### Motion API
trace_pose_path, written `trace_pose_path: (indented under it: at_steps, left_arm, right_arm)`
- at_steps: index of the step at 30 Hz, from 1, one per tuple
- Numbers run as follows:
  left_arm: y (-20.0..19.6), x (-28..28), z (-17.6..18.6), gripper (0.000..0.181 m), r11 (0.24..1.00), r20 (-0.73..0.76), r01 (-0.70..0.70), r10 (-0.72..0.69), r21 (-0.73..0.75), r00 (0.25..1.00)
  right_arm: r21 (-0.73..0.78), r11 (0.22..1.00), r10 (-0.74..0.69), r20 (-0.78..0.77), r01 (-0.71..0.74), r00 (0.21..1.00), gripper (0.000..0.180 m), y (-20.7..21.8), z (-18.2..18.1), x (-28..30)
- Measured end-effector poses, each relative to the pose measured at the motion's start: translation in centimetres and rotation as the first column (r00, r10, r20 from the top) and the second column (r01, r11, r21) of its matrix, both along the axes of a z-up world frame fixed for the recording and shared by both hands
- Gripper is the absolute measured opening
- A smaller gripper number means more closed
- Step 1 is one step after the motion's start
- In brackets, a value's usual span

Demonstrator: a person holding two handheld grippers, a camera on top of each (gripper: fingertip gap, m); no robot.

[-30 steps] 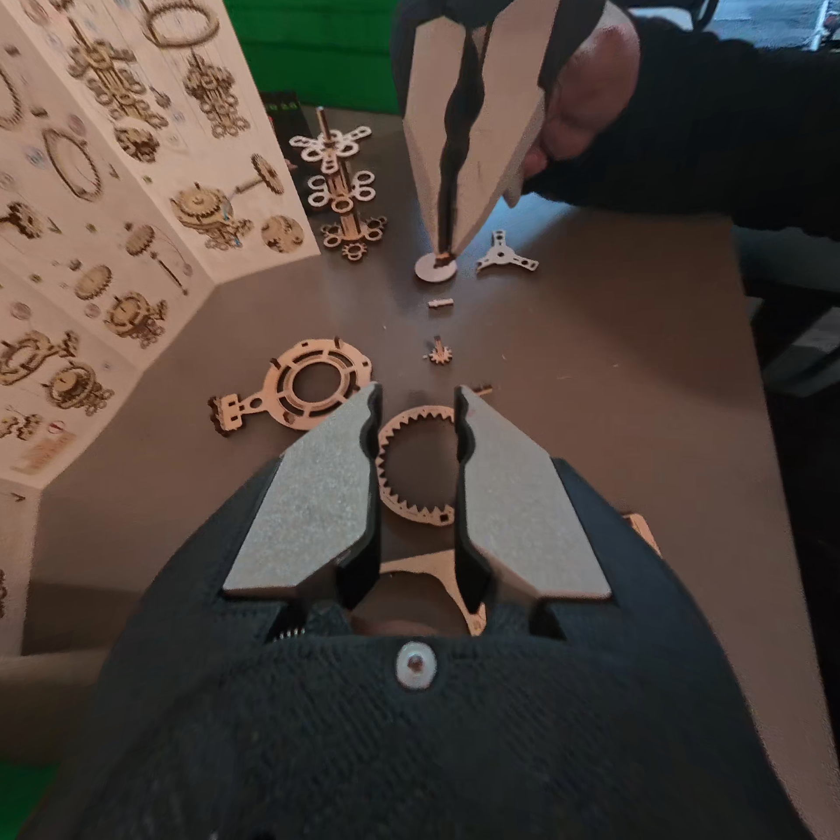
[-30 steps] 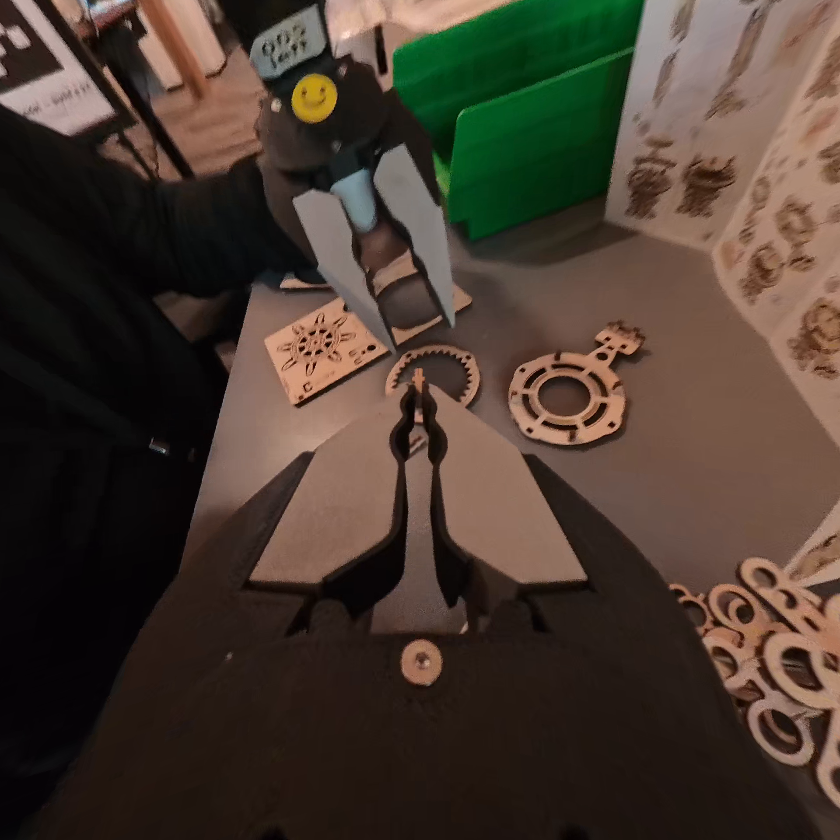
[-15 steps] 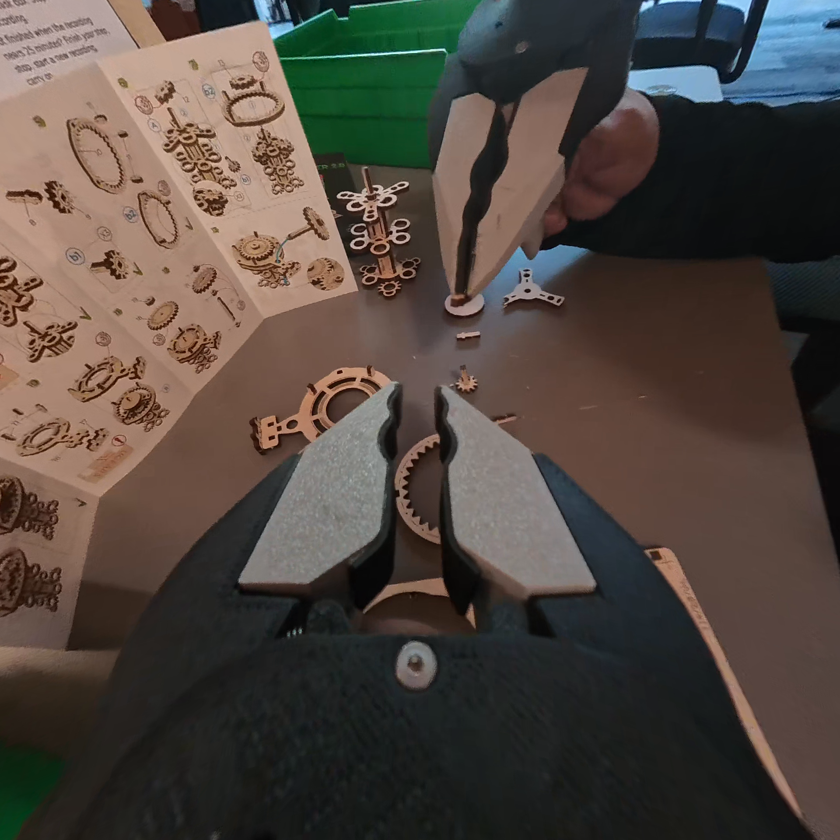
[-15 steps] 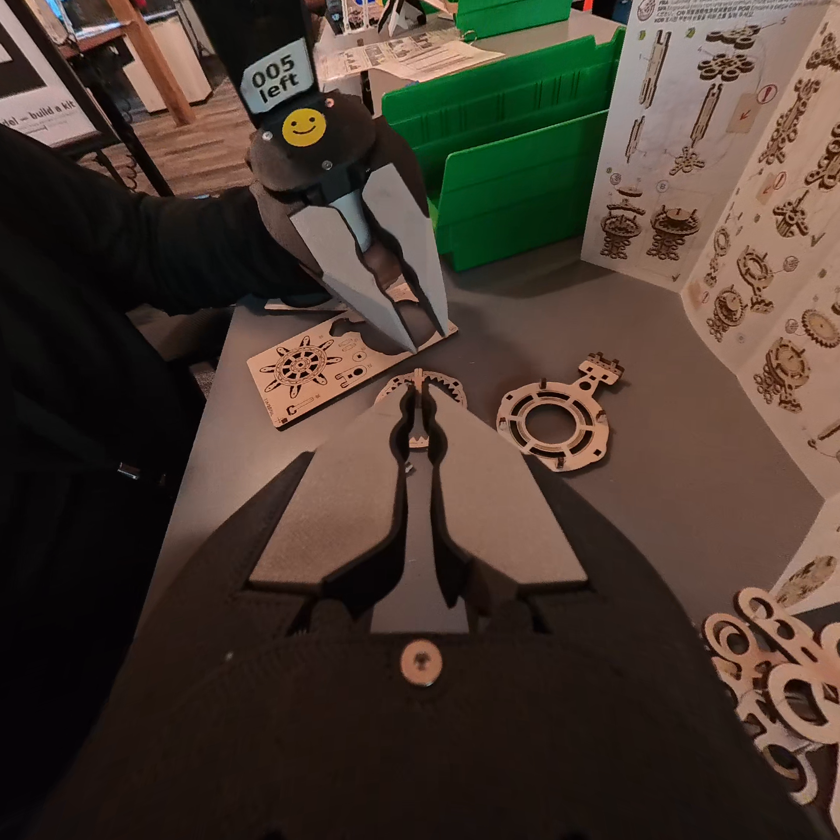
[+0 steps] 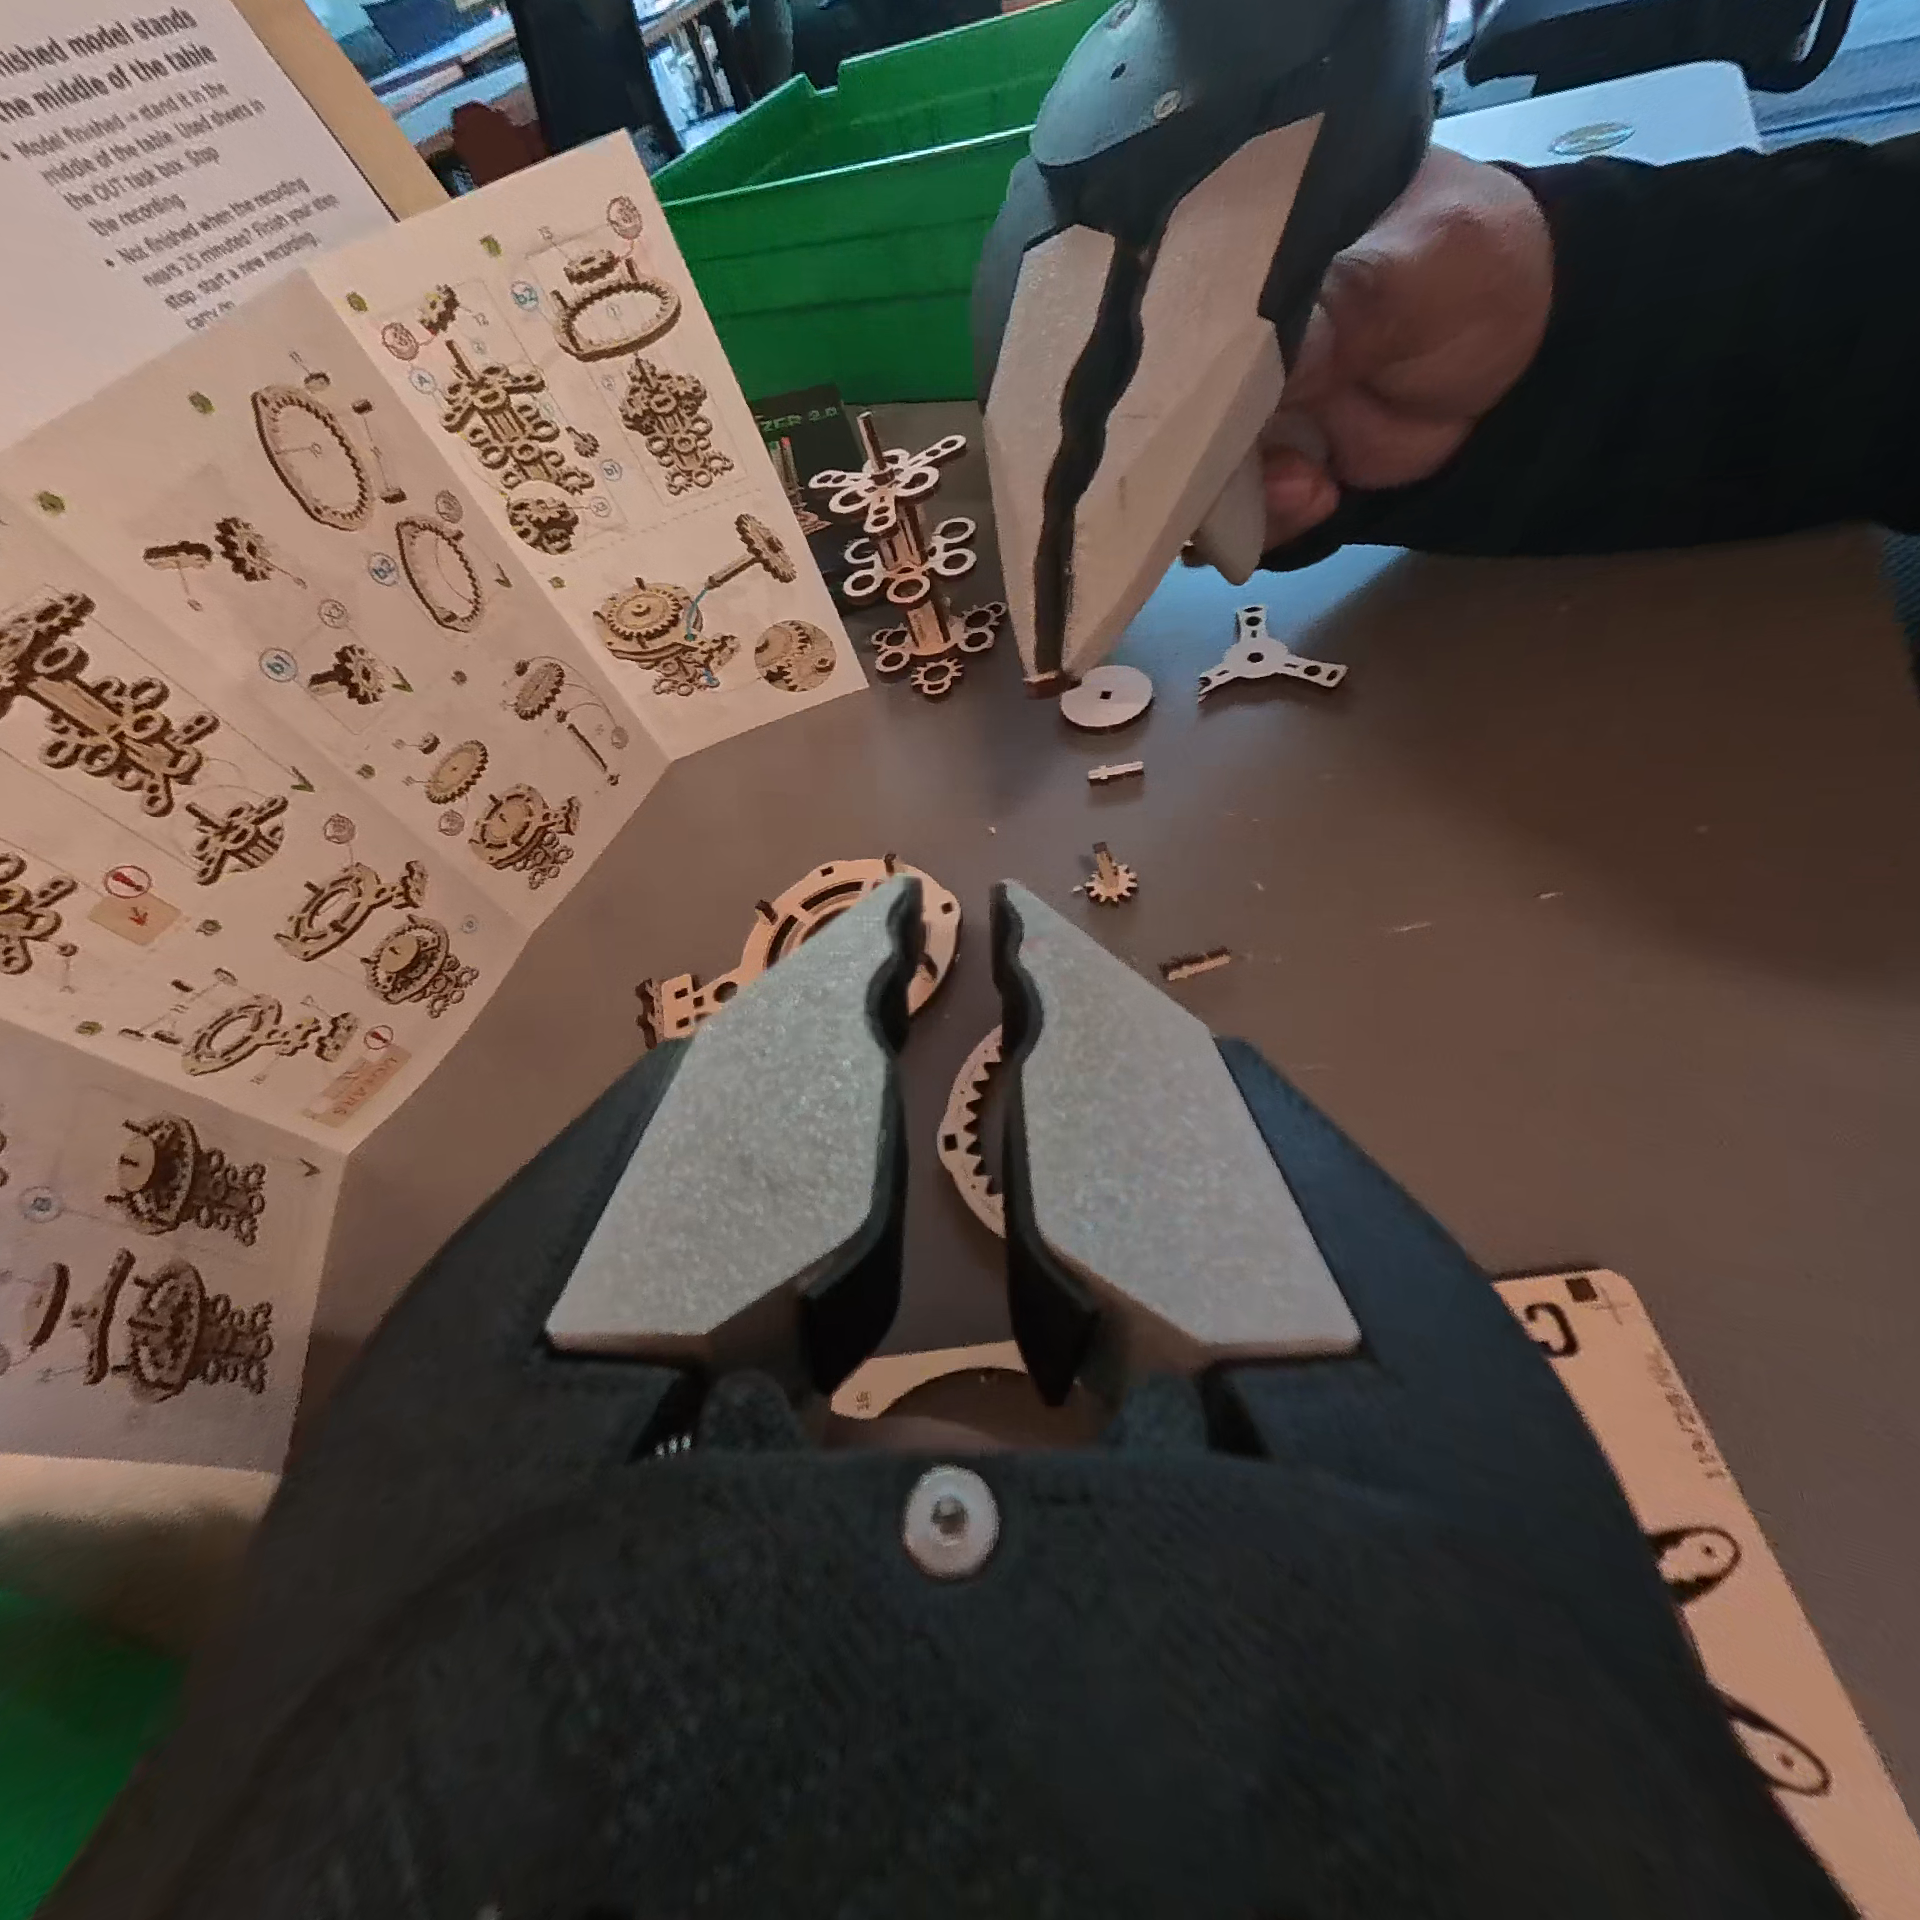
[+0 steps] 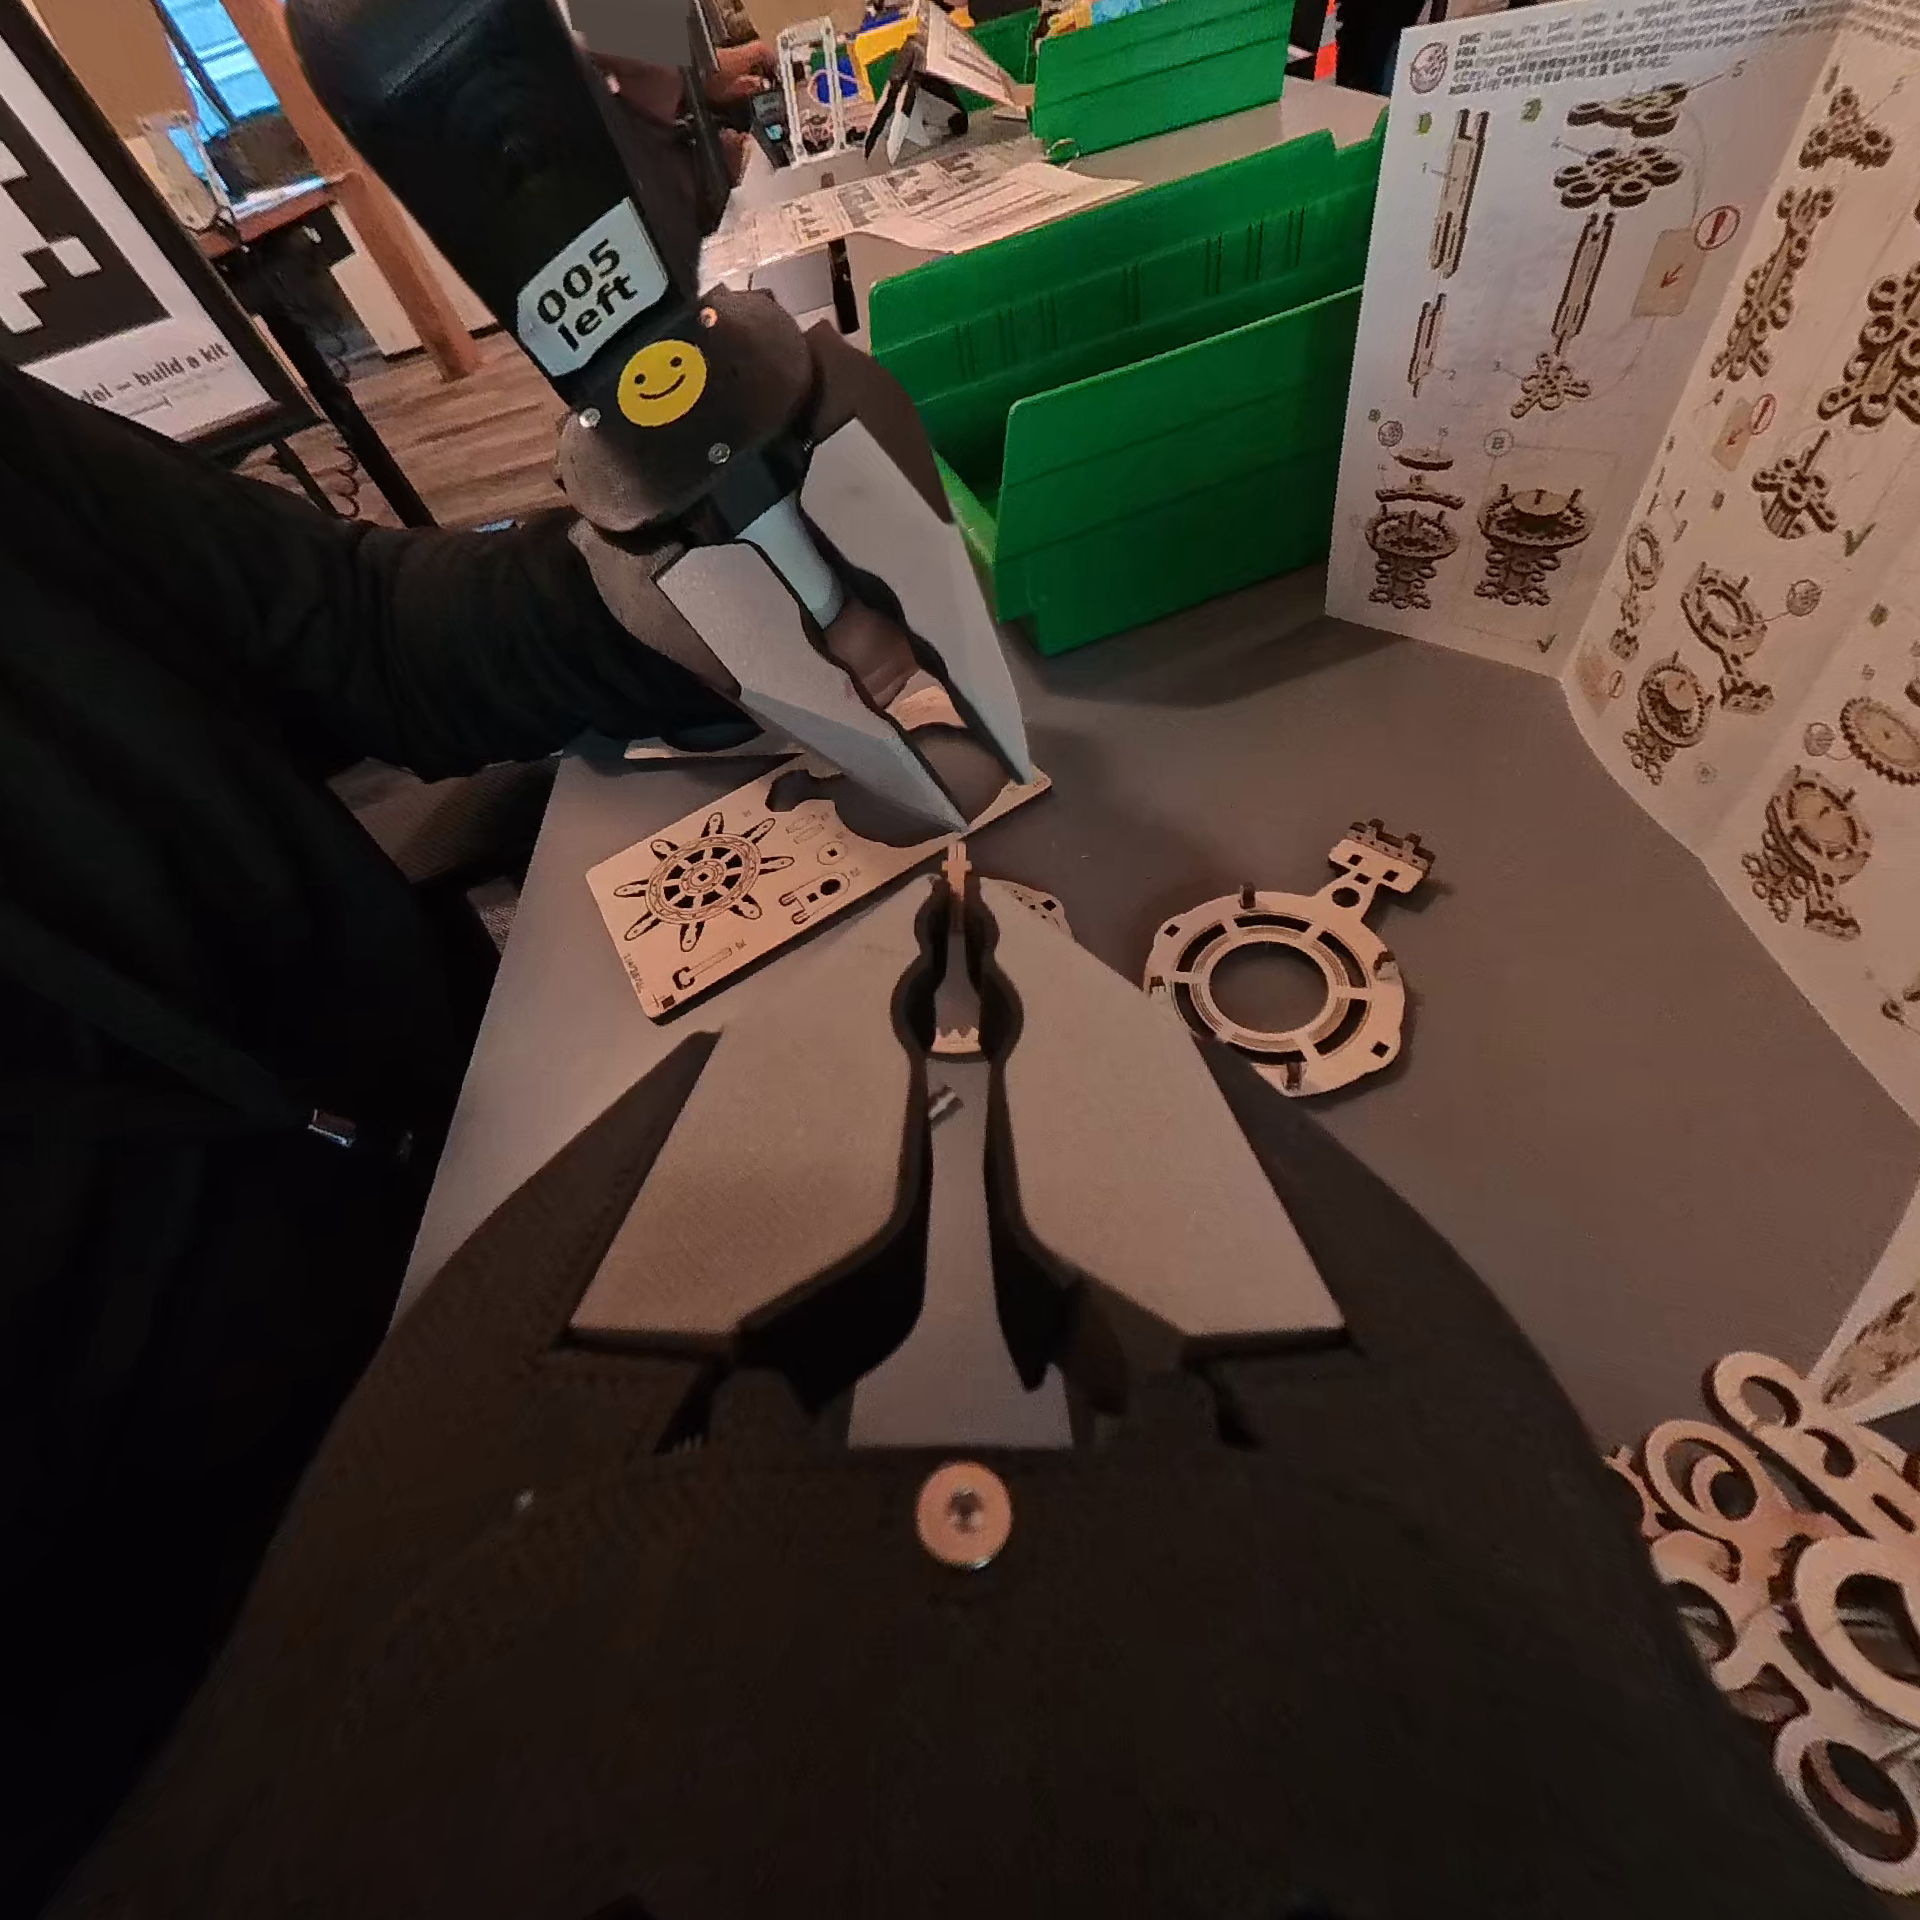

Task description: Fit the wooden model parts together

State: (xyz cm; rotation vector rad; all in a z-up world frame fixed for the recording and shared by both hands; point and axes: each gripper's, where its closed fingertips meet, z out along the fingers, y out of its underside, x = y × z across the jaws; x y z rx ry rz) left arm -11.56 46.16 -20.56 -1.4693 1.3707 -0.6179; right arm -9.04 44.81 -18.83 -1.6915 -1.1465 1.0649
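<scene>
Pinching a small wooden peg [image 6: 957,871], right gripper [image 5: 1044,675] fingers pressed on it, just beside the round disc [image 5: 1108,695] mid-bench. Left gripper [image 5: 951,909] fingers slightly spread, empty, over the toothed ring [image 5: 971,1127]. Next, probably: align peg with the disc's square hole.

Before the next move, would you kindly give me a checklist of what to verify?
1. Right gripper shut on the peg: ok.
2. Peg tip over the square hole of the disc: not ok, it sits beside the disc's left edge in the left wrist view.
3. Disc flat on the table, hole showing: ok.
4. Left gripper free to steady the disc: ok, open and empty.
5. Peg end matches the hole: cannot tell.
</scene>
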Motion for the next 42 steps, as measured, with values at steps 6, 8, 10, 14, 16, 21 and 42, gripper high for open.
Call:
trace_pose_path:
  at_steps: [6,8,10,14,16,21,42]
  left_arm:
    - [-0.4,0.2,0.2,0.004,0.995,0.05,0.024,-0.02,-0.098,0.999]
    - [-0.4,0.3,0.2,0.004,0.995,0.049,0.025,-0.02,-0.092,0.999]
    - [-0.6,0.3,0.2,0.005,0.995,0.047,0.031,-0.027,-0.092,0.999]
    - [-1.0,0.6,0.1,0.007,0.991,0.055,0.048,-0.041,-0.121,0.998]
    - [-0.9,0.5,0.0,0.006,0.991,0.05,0.041,-0.035,-0.127,0.998]
    - [-0.6,0.4,-0.2,0.005,0.989,0.047,0.028,-0.021,-0.148,0.999]
    - [-2.5,-0.5,-2.6,0.005,0.959,-0.091,0.117,-0.145,-0.258,0.985]
  right_arm:
    - [0.018,1.0,0.011,0.017,-0.011,1.0,0.0,-0.2,-0.3,-0.3]
    - [0.02,1.0,0.016,0.03,-0.017,0.999,0.0,-0.3,-0.5,-0.5]
    - [0.02,1.0,0.022,0.037,-0.023,0.999,0.0,-0.4,-0.7,-0.7]
    - [0.023,0.999,0.027,0.042,-0.028,0.999,0.0,-0.5,-1.0,-0.9]
    - [0.029,0.999,0.03,0.042,-0.031,0.999,0.0,-0.5,-1.0,-1.1]
    - [0.051,0.998,0.028,0.051,-0.031,0.998,0.0,-0.5,-1.0,-1.2]
    - [0.467,0.869,-0.008,0.345,-0.164,0.939,0.0,-1.8,-3.9,-1.8]
